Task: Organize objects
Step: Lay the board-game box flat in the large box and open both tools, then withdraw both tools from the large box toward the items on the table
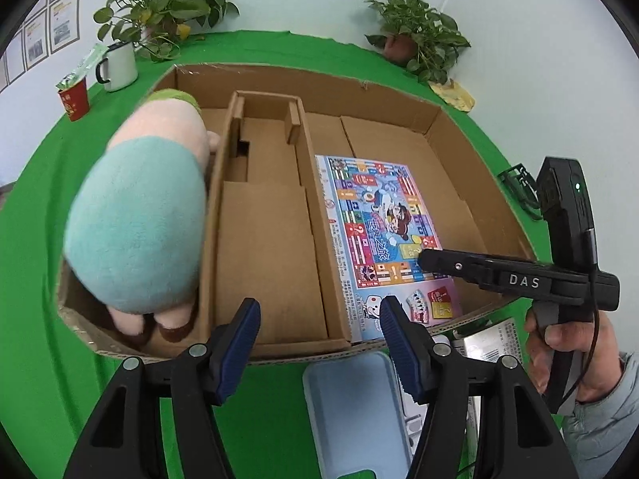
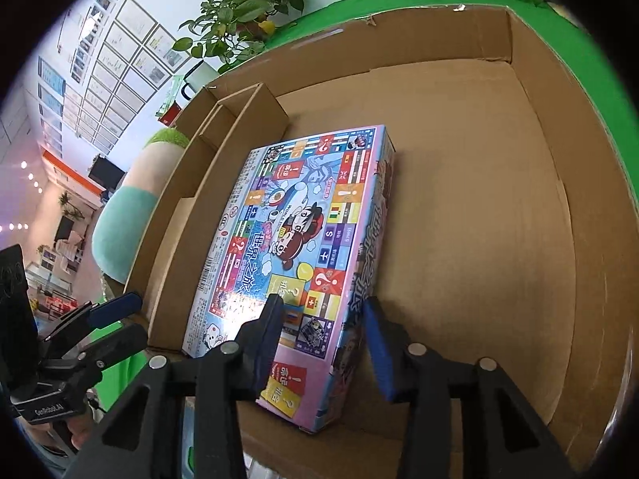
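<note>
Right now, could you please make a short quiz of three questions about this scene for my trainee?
1. True or false: the plush toy sits in the left compartment of the cardboard box.
2. What does the right gripper straddle: A) the white mug, B) the board game box, C) a plant?
3. Fill in: the left gripper is ____, holding nothing.

Key: 1 true; 2 B; 3 open.

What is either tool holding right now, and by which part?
Nothing is held. The left tool is open over the cardboard box. The right tool stands open astride the board game box near corner, not clamped.
</note>
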`<state>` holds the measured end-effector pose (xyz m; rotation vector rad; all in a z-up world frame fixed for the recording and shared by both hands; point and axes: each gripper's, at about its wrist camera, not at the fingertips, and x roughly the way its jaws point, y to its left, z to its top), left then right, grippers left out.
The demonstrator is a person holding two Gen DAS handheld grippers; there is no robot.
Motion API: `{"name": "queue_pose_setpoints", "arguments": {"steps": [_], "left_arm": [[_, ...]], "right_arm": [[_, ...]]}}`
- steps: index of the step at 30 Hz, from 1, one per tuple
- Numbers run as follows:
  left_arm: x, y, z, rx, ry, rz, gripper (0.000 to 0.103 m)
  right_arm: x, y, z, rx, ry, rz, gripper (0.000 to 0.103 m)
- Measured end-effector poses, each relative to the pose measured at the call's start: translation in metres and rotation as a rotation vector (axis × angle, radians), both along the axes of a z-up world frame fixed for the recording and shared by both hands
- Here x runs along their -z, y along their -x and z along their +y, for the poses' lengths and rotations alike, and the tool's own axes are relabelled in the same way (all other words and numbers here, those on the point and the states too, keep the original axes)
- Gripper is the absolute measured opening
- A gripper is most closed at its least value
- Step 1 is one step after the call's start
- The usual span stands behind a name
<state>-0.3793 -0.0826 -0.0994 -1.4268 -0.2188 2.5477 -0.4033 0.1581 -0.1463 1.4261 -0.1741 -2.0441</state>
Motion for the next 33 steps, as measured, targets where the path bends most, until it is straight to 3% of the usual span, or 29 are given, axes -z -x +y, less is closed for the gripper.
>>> {"name": "queue_pose_setpoints", "arguments": {"steps": [2, 4, 7, 10, 13, 15, 16, 17, 21, 23, 24, 25, 26, 28, 29, 33], "left_arm": [[-0.013, -0.01, -0.008, -0.012, 0.029, 0.044, 0.06], [-0.026, -0.022, -0.019, -0.025, 0.054, 0.099, 0.061], [-0.044, -0.04, -0.046, -0.086, 0.099, 0.168, 0.062], [-0.048, -0.049, -0.08, -0.168, 0.102, 0.181, 0.062], [-0.043, -0.049, -0.116, -0.259, 0.068, 0.16, 0.062], [-0.035, -0.048, -0.137, -0.299, 0.05, 0.134, 0.058], [-0.029, -0.045, -0.146, -0.319, 0.041, 0.106, 0.05], [-0.022, -0.042, -0.152, -0.322, 0.036, 0.08, 0.042], [-0.007, -0.037, -0.162, -0.291, -0.004, 0.035, 0.034], [-0.008, -0.034, -0.159, -0.254, -0.017, 0.028, 0.016], [-0.007, -0.033, -0.156, -0.246, -0.021, 0.025, 0.014], [-0.009, -0.034, -0.15, -0.24, 0.018, 0.024, 0.013], [-0.009, -0.033, -0.147, -0.234, 0.041, 0.026, 0.011], [-0.009, -0.037, -0.139, -0.229, 0.061, 0.025, 0.01], [-0.009, -0.039, -0.135, -0.224, 0.067, 0.024, 0.01], [-0.011, -0.044, -0.121, -0.202, 0.127, 0.029, 0.01]], "right_arm": [[-0.008, -0.005, 0.004, 0.028, -0.037, 0.042, 0.073], [-0.026, -0.02, 0.017, 0.068, -0.058, 0.138, 0.086], [-0.048, -0.046, 0.037, 0.122, -0.14, 0.287, 0.088], [-0.06, -0.06, 0.061, 0.192, -0.199, 0.38, 0.092], [-0.057, -0.056, 0.086, 0.271, -0.227, 0.367, 0.092], [-0.047, -0.048, 0.094, 0.284, -0.238, 0.324, 0.092], [-0.042, -0.046, 0.096, 0.287, -0.247, 0.307, 0.092], [-0.041, -0.046, 0.097, 0.291, -0.25, 0.297, 0.092], [-0.032, -0.047, 0.104, 0.294, -0.239, 0.269, 0.091], [-0.032, -0.046, 0.102, 0.298, -0.25, 0.274, 0.087], [-0.032, -0.045, 0.101, 0.297, -0.257, 0.278, 0.083], [-0.032, -0.044, 0.1, 0.295, -0.266, 0.28, 0.071], [-0.031, -0.044, 0.099, 0.296, -0.269, 0.277, 0.066], [-0.03, -0.042, 0.099, 0.31, -0.279, 0.275, 0.062], [-0.03, -0.043, 0.099, 0.315, -0.289, 0.283, 0.052], [-0.03, -0.042, 0.1, 0.321, -0.303, 0.304, 0.039]]}}
